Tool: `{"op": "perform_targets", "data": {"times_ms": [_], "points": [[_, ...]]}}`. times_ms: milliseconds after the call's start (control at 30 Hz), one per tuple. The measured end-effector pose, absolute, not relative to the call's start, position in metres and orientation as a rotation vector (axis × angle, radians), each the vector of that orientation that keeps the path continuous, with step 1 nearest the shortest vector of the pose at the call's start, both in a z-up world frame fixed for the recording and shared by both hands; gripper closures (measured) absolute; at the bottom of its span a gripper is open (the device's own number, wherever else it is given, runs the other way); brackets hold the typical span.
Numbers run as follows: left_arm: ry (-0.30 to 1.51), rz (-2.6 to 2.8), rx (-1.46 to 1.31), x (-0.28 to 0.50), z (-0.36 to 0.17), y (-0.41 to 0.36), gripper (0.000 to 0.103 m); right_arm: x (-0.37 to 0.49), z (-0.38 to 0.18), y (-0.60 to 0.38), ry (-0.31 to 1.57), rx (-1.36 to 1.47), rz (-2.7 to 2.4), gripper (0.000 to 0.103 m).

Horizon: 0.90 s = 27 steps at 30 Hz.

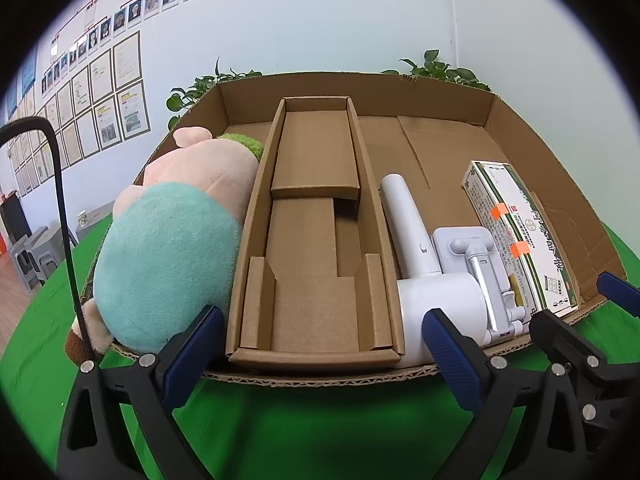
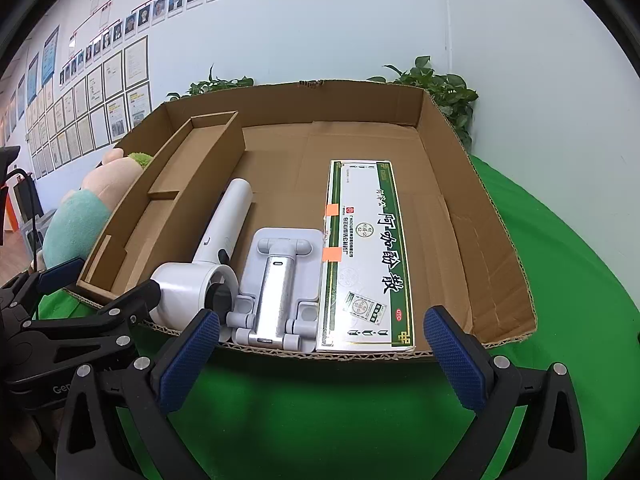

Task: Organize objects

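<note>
Left gripper [image 1: 324, 354], right gripper [image 2: 322, 354]: both spread, empty, short of tray [image 2: 500, 248] | plush [image 1: 168, 256], insert [image 1: 316, 240], dryer [image 2: 212, 264], stand [image 2: 280, 280], box [image 2: 366, 256] lie side by side inside, apparently sorted.

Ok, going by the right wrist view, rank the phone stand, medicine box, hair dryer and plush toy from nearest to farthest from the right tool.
1. Phone stand and medicine box, both at the tray's near edge ahead of the right tool: too close to call.
2. Hair dryer, further left.
3. Plush toy, far left beyond the cardboard insert.
</note>
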<state>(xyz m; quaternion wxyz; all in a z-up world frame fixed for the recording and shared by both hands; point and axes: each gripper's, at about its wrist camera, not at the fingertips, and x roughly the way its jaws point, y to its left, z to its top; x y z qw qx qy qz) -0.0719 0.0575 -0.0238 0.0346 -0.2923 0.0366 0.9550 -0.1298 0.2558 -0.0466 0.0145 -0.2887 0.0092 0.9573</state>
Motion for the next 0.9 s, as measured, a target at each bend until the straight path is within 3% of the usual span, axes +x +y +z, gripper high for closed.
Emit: {"op": "perform_targets", "data": {"times_ms": [900], "points": [[0.143,2.970,-0.895,-0.0707,-0.0231,0.0571,0.003,-0.1283,-0.0472,0.2551,0.034,-0.900,2.972,0.000]]}}
